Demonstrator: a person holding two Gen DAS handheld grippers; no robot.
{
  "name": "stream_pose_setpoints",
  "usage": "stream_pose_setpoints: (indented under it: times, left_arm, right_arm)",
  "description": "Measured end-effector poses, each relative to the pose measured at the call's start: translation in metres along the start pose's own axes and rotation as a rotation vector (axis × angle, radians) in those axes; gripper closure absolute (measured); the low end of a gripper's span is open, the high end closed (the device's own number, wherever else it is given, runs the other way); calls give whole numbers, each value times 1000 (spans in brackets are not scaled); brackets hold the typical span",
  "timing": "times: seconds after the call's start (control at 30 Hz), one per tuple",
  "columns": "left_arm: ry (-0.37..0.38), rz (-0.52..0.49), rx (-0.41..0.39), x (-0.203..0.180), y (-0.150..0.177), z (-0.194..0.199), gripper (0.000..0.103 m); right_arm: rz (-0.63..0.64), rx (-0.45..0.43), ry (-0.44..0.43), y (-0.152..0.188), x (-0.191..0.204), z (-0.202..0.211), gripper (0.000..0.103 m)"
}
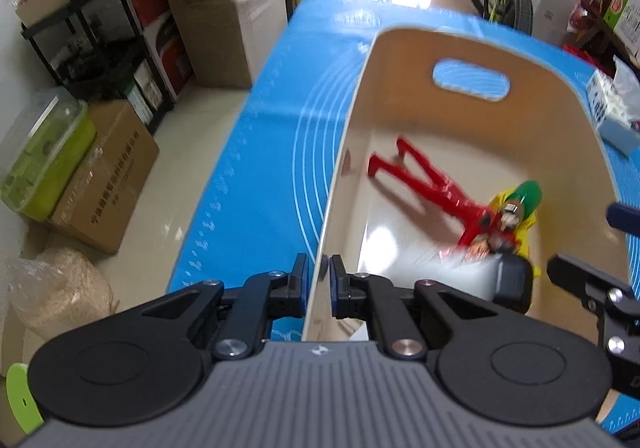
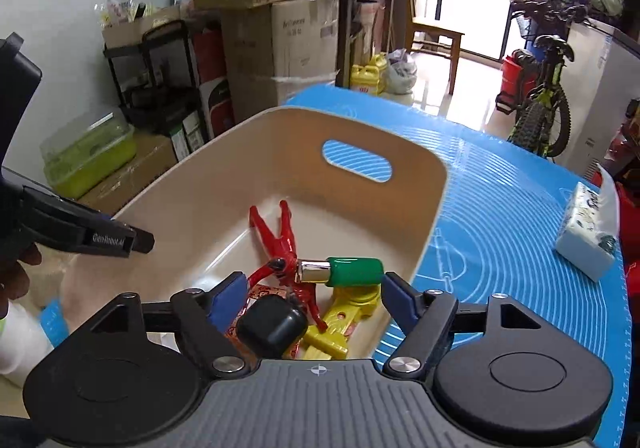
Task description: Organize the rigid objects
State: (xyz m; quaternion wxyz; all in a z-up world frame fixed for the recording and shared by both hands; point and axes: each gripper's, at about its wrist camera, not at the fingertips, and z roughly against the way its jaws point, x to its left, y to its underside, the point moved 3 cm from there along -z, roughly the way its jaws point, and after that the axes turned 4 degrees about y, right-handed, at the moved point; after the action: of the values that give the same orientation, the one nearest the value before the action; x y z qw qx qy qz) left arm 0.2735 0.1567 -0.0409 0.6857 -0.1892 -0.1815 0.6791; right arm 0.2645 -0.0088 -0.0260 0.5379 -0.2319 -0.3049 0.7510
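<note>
glossy plastic bin (image 2: 224, 184), matt blue mat (image 2: 500, 208)

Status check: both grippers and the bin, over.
Left gripper astride bin wall. Right gripper open, empty, above toys in bin. Nothing blocking.

I'm seeing the bin (image 2: 424, 184) sitting on the mat (image 2: 500, 200), with the figure (image 2: 280, 244), tube (image 2: 344, 271), case (image 2: 272, 324) and key toy (image 2: 332, 332) lying inside near me; the tissue pack (image 2: 588, 232) is sitting off right.
</note>
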Motion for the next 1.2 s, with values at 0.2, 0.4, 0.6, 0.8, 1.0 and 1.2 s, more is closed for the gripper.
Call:
stream_pose_setpoints:
  times: [0.2, 0.4, 0.6, 0.8, 1.0, 1.2]
  left_arm:
    - [26, 2, -103, -17, -5, 32, 33]
    - [7, -35, -174, -45, 1, 62, 32]
    - [3, -101, -248, -74, 14, 97, 29]
    - [16, -132, -268, -103, 37, 123, 29]
    - [24, -131, -288, -122, 60, 149, 29]
    - [38, -140, -304, -136, 81, 166, 29]
  right_arm:
    - [-67, -52, 17, 1, -17, 31, 15]
    - [-111, -104, 68, 7, -41, 67, 8]
    - [-134, -134, 126, 17, -58, 101, 8]
    - [-152, -151, 178, 36, -73, 140, 8]
    - [-191, -151, 216, 62, -85, 173, 8]
    - [-198, -129, 240, 94, -92, 196, 8]
